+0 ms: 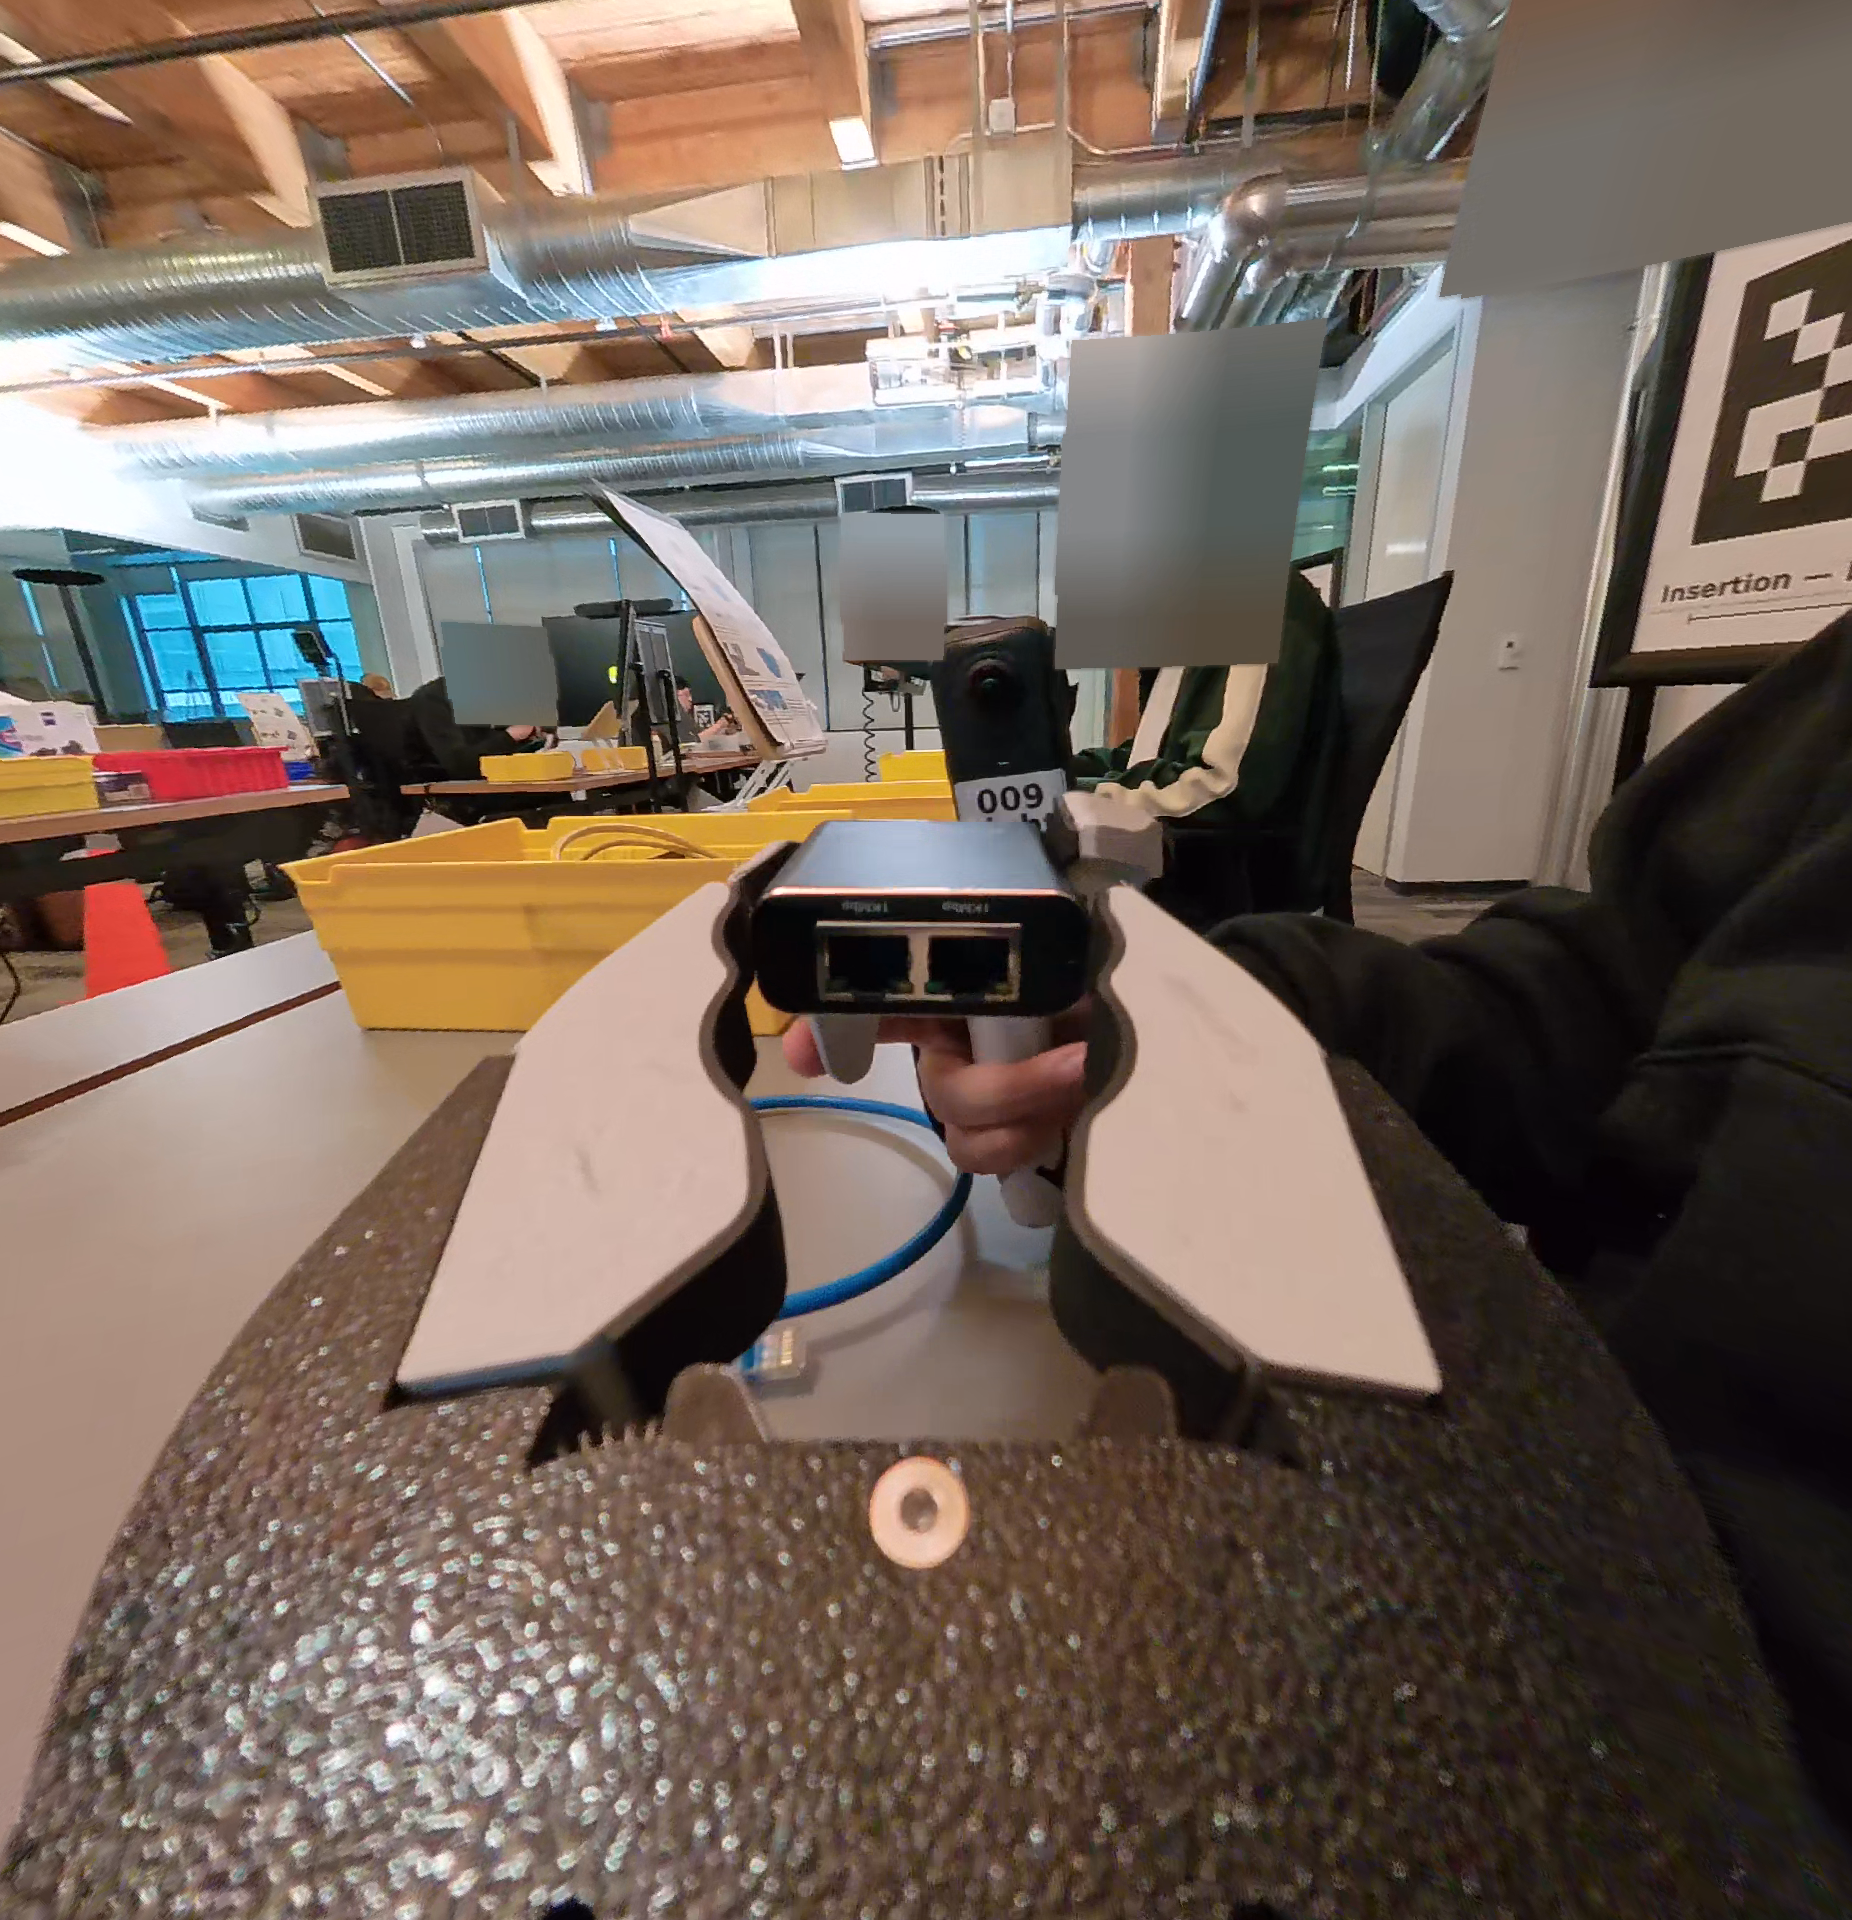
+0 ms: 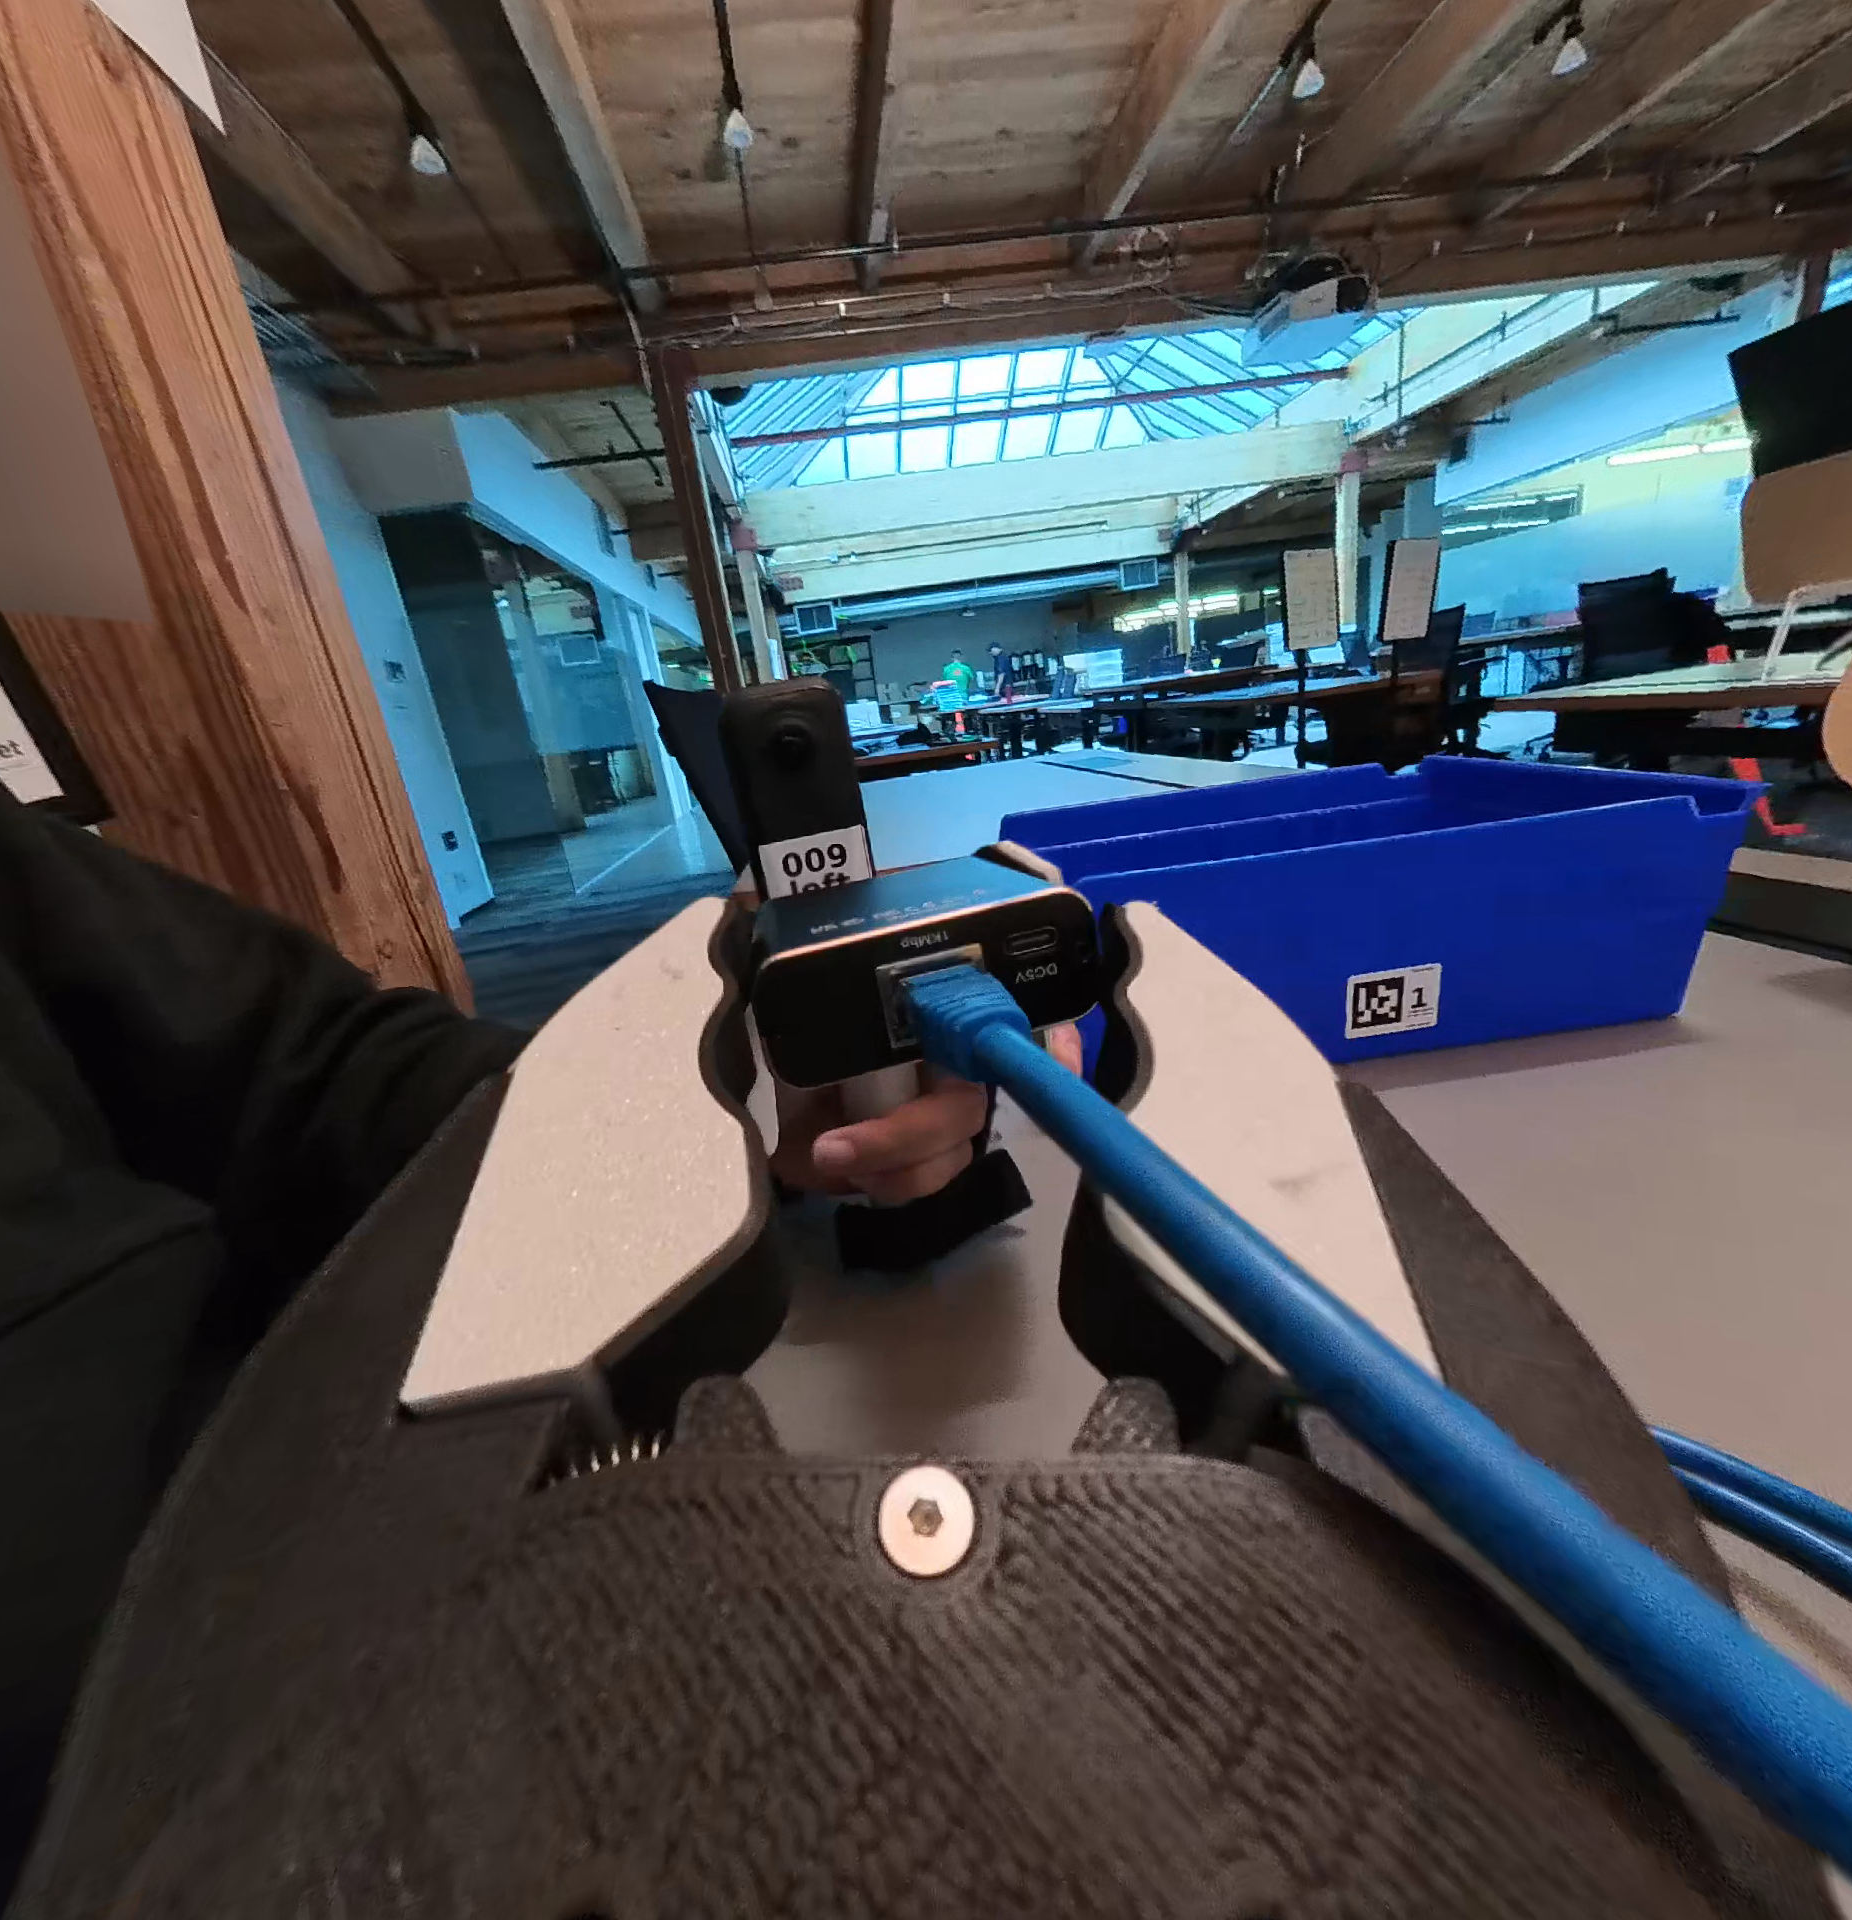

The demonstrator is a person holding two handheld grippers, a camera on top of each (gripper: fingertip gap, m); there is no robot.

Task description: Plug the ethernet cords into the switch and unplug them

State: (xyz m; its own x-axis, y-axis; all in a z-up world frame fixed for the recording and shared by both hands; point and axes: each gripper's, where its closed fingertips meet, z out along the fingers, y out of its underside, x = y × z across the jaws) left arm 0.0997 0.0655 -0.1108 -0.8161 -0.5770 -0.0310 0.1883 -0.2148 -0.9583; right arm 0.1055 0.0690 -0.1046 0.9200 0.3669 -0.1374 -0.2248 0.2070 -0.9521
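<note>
Switch [image 1: 920, 930]: small black rounded metal box, held above the grey table [image 1: 174, 1195], pinched at opposite ends by left gripper [image 1: 917, 966] and right gripper [image 2: 917, 987]. One face showed two empty square ports; the other one port with blue ethernet cord [image 2: 1265, 1247] plugged in. A second clear plug [image 1: 782, 1351] lay on the table.

Left gripper [image 1: 917, 961] and right gripper [image 2: 917, 987] were raised off the table, pointing at each other, both clamped on opposite ends of the switch [image 1: 920, 940]. A bare hand [image 1: 989, 1091] gripped the right gripper's handle
</note>
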